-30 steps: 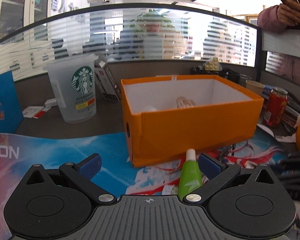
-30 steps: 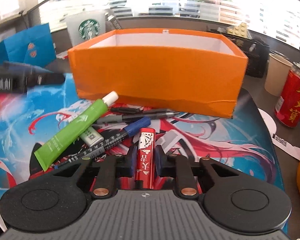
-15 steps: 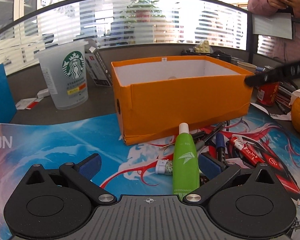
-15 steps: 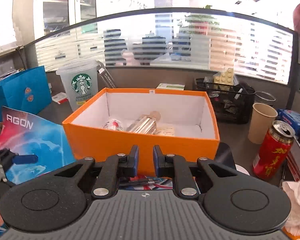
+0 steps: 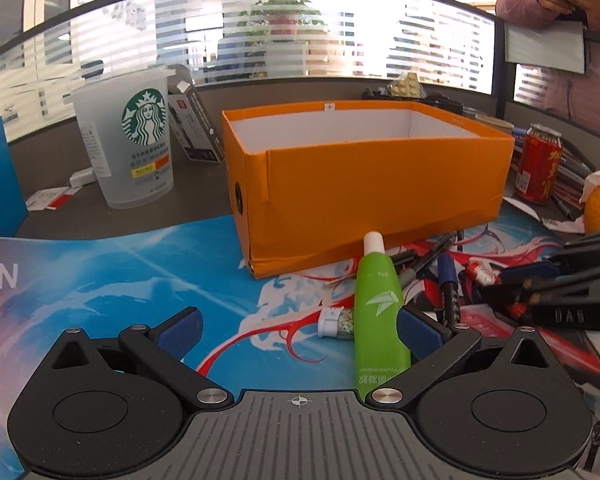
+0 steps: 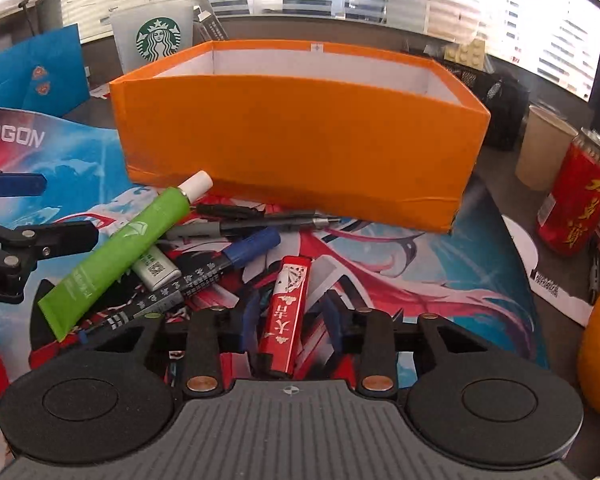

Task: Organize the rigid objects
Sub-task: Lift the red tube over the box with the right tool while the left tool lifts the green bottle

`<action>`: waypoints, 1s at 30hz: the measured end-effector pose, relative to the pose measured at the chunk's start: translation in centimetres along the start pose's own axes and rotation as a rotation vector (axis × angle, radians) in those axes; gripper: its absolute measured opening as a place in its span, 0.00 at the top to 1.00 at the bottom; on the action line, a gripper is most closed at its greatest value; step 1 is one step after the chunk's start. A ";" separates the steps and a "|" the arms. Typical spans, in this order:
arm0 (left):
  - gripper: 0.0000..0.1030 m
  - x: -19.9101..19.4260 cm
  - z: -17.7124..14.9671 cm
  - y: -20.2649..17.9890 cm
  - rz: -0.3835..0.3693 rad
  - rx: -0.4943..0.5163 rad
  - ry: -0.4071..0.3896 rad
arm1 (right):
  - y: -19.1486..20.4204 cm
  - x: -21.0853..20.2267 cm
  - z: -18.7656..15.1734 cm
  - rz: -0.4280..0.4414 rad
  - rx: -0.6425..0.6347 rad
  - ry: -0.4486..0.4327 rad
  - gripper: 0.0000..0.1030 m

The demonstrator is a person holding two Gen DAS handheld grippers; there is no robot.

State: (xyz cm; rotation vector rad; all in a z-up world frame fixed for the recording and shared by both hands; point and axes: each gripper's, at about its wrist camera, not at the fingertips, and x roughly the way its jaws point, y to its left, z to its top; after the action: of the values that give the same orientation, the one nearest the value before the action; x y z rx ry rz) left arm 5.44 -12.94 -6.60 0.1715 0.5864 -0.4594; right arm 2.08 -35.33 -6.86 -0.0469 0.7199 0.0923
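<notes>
Right gripper point(image 6: 288, 316), jaws narrow astride the flat red printed stick point(image 6: 287, 312) on the mat, should clamp squarely before lifting toward the orange cardboard box point(image 6: 300, 136); left gripper point(image 5: 300, 328) gapes wide.

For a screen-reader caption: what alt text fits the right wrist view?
The right tool straddles a red tube lying on a printed mat, before an orange box. Left of it lie a green tube and pens.
</notes>
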 end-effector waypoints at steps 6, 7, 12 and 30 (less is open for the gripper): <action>0.00 -0.1 -0.4 -0.6 -0.035 0.032 0.017 | 0.1 0.1 -0.2 -0.014 -0.007 -0.020 0.83; 0.00 -0.1 -0.4 -0.8 -0.043 0.043 0.021 | 0.0 0.1 -0.2 -0.015 -0.007 -0.022 0.83; 0.00 0.6 -0.5 -1.8 -0.087 0.066 0.043 | -0.7 -0.9 0.5 -0.015 0.013 -0.060 0.83; 0.49 2.0 -0.7 -2.4 -0.100 0.055 0.048 | -1.8 -3.8 3.1 0.016 0.019 -0.191 0.83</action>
State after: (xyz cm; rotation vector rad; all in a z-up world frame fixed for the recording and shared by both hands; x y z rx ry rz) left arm 5.41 -15.62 -8.35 0.2068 0.6317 -0.5701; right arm 1.43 -37.16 -1.97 -0.0137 0.5305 0.1037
